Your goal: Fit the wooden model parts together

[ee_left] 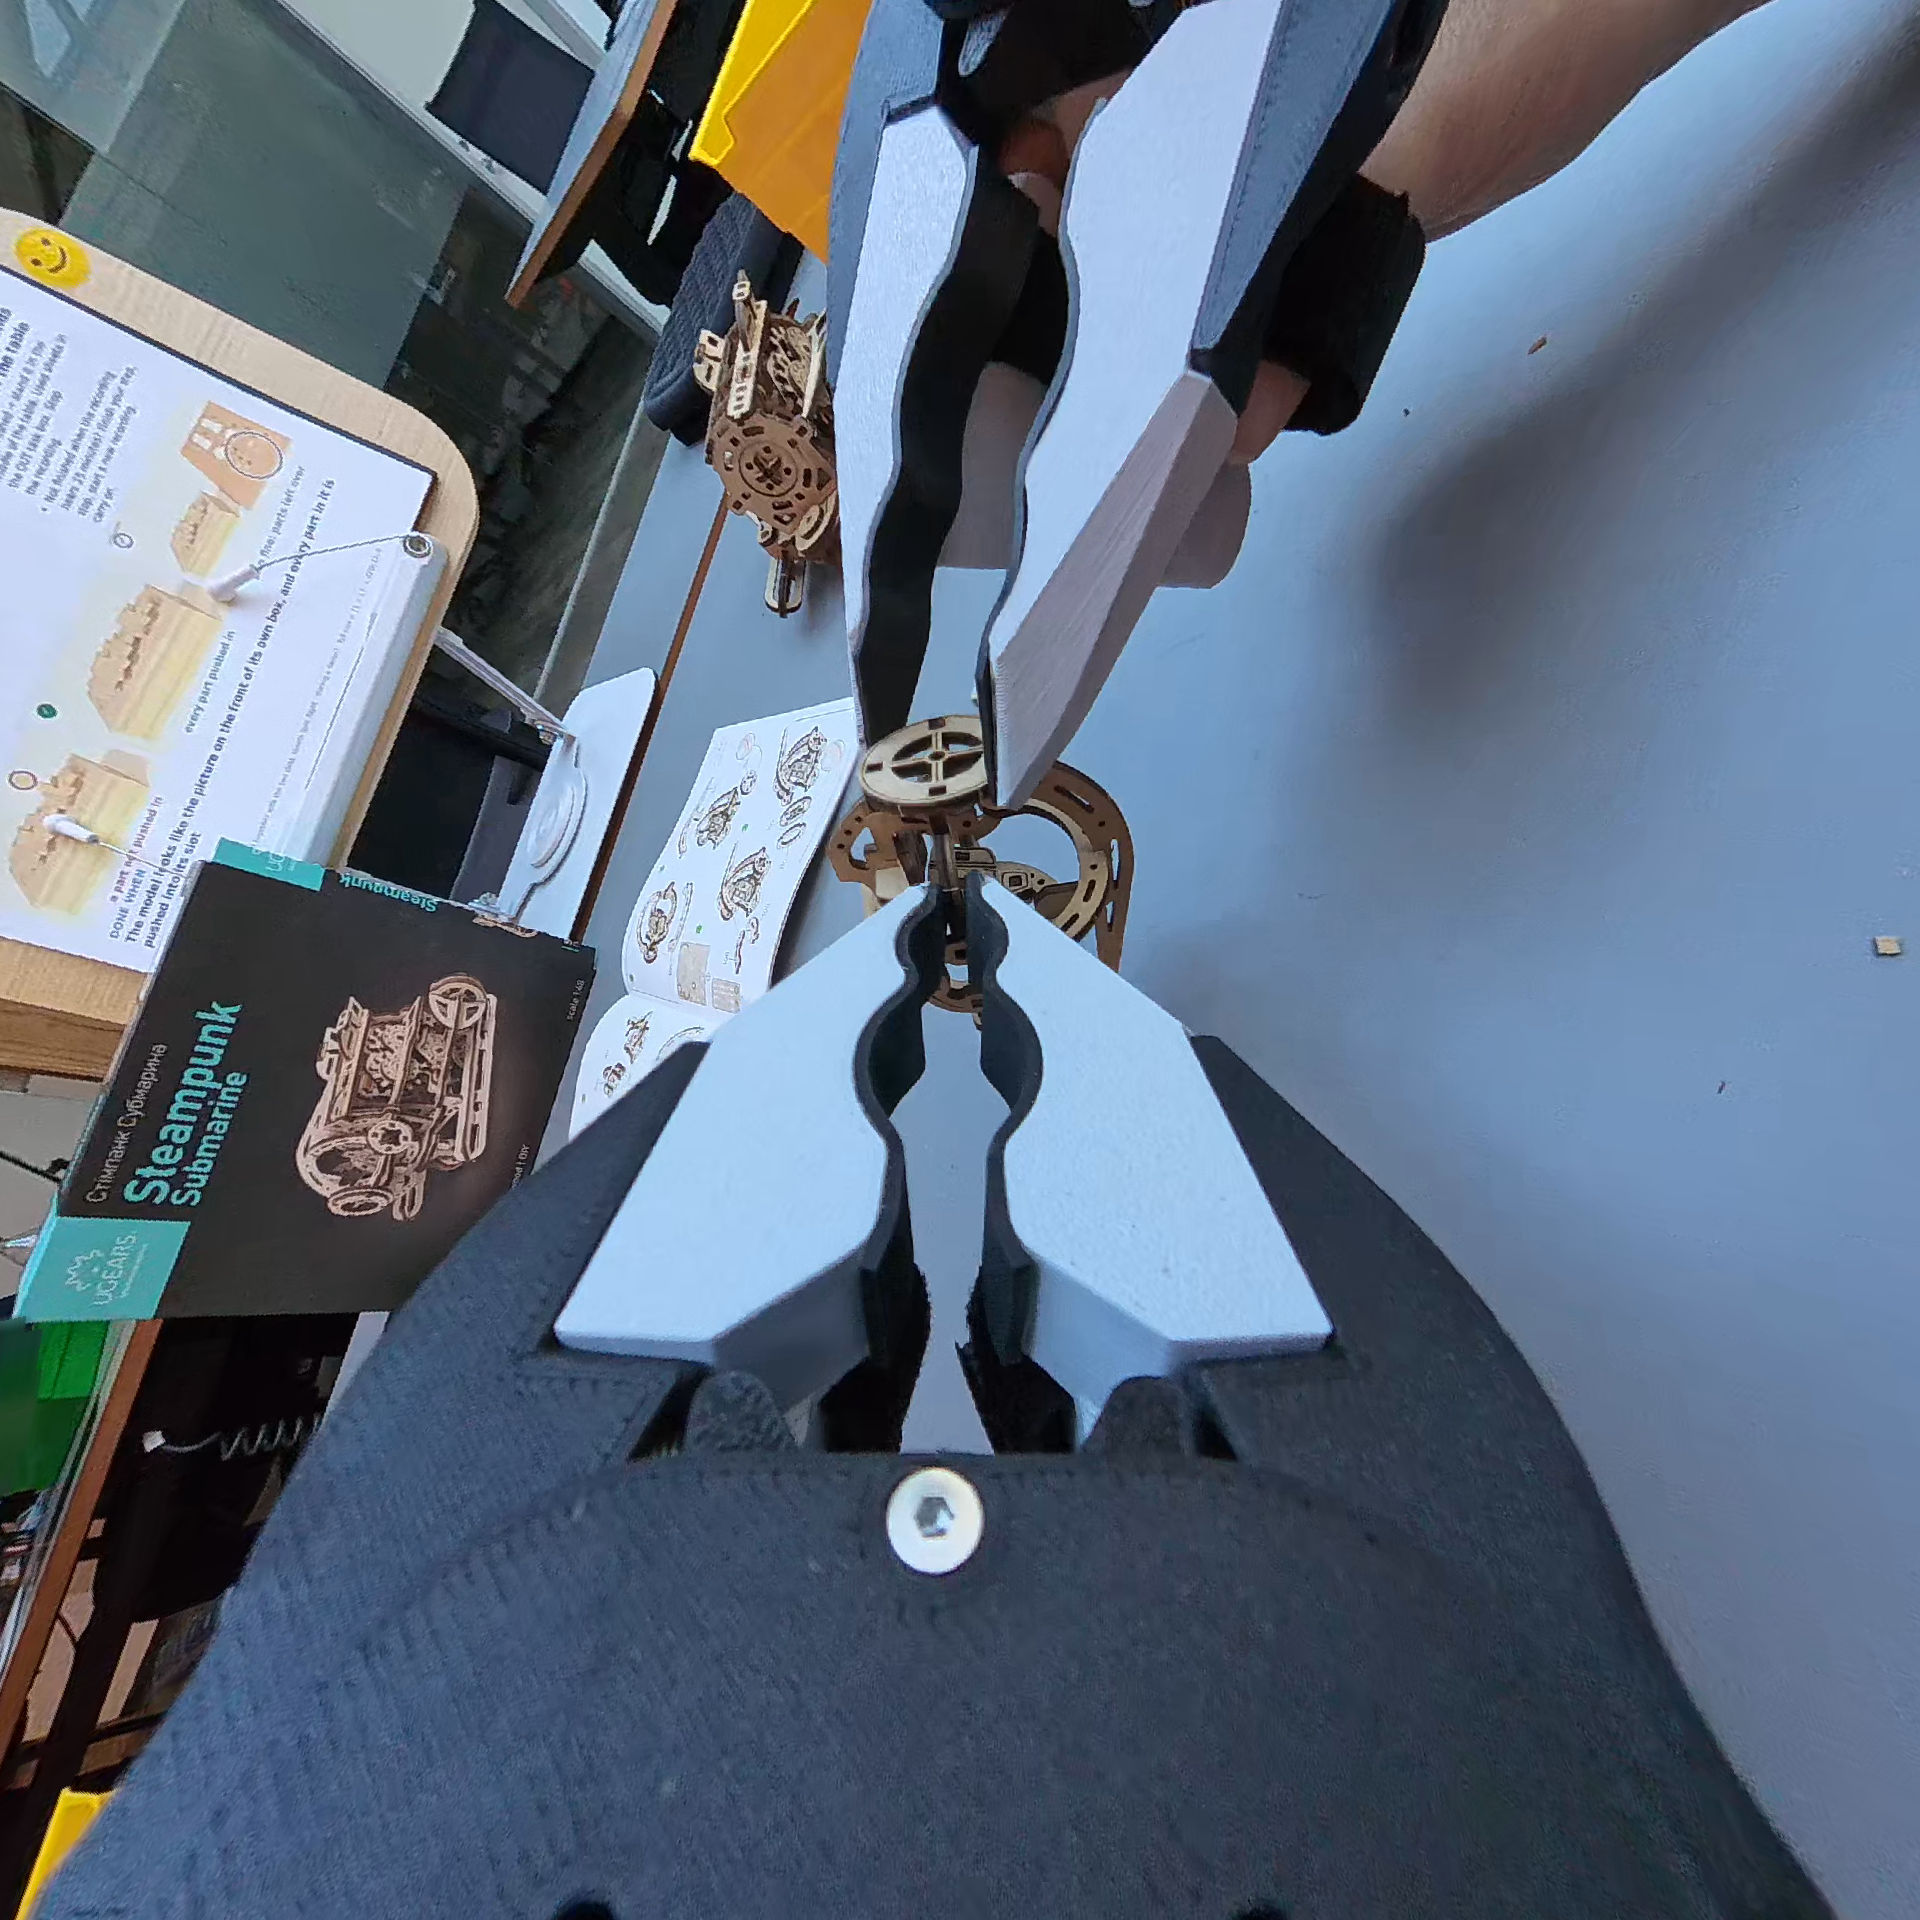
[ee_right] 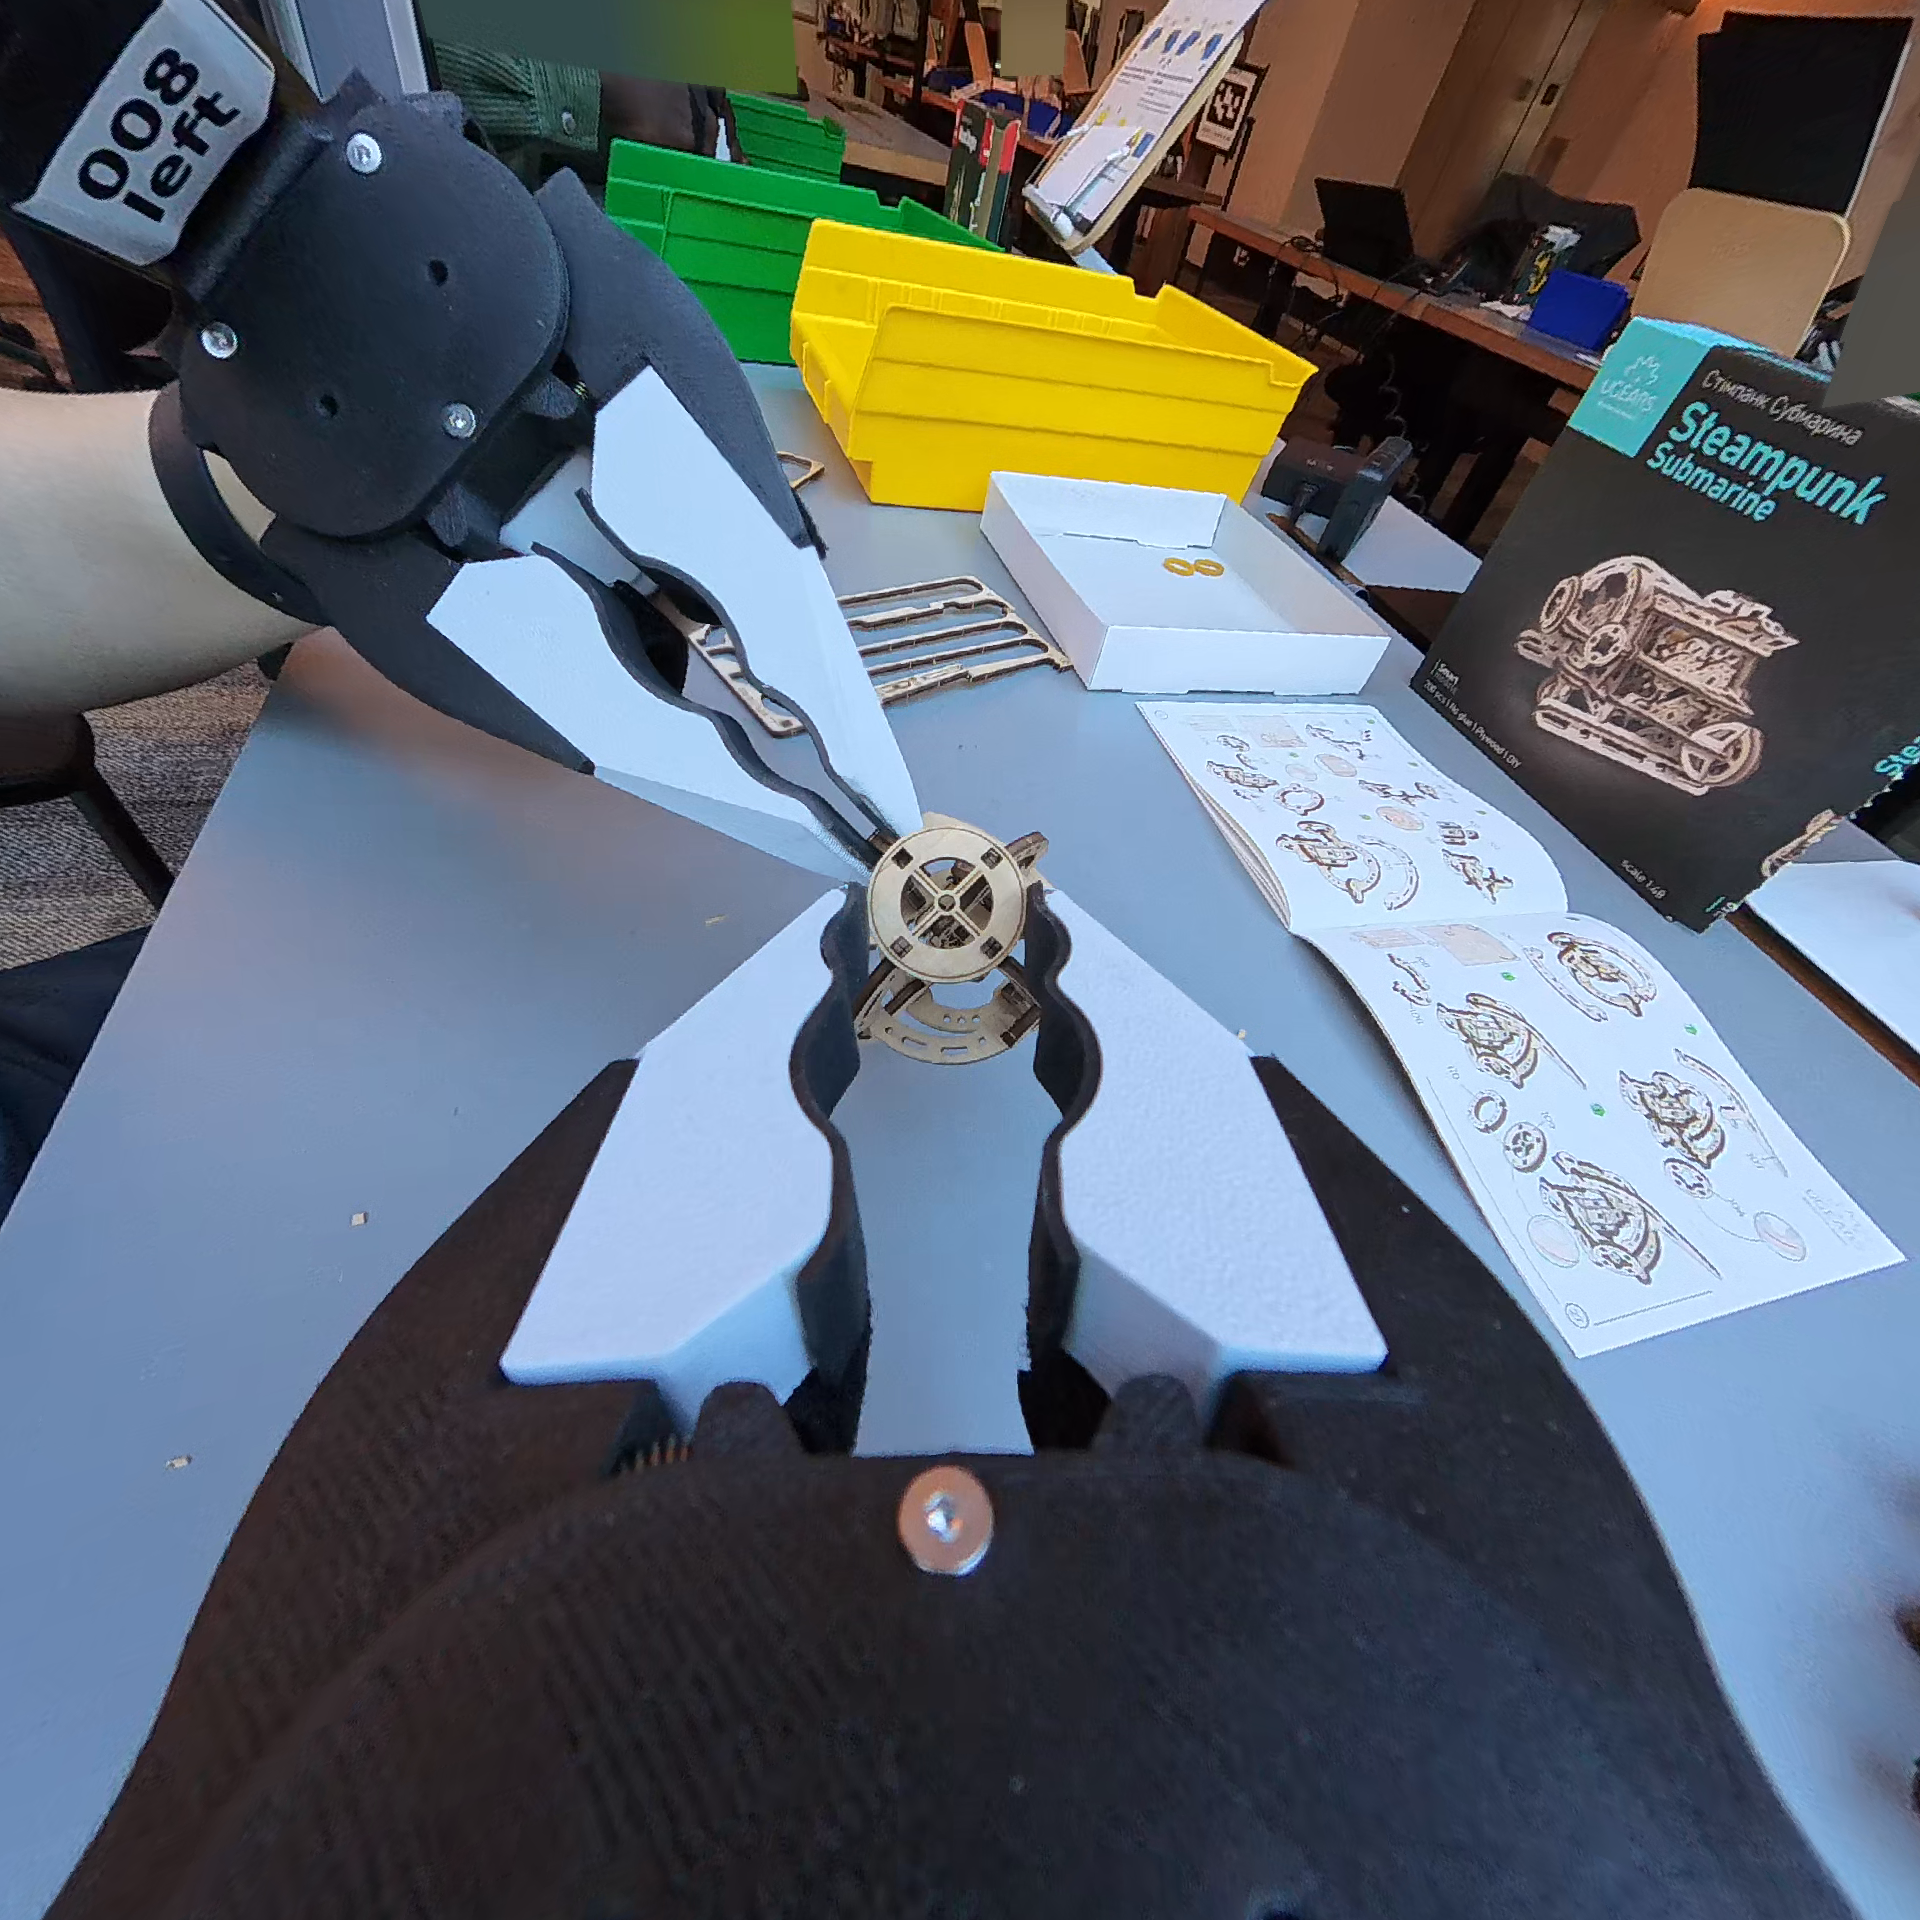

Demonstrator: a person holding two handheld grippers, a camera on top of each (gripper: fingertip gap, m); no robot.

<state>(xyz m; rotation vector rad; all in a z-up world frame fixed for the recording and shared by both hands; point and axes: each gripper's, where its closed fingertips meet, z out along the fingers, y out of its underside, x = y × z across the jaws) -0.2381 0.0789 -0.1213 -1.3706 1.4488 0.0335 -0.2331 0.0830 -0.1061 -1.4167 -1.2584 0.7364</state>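
Left gripper (ee_left: 951,894) and right gripper (ee_right: 940,914) pinch wooden assembly (ee_right: 945,956)

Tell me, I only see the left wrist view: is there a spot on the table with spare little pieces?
Observer: Yes. The right wrist view shows a white tray with two small yellow rings in it.
Operator: Are there any wood sheets too?
Observer: Wooden part sheets lie flat on the table to the left of that tray, beyond the wooden model.
Operator: What's behind the yellow bin?
Observer: Green bins stand behind the yellow bin.
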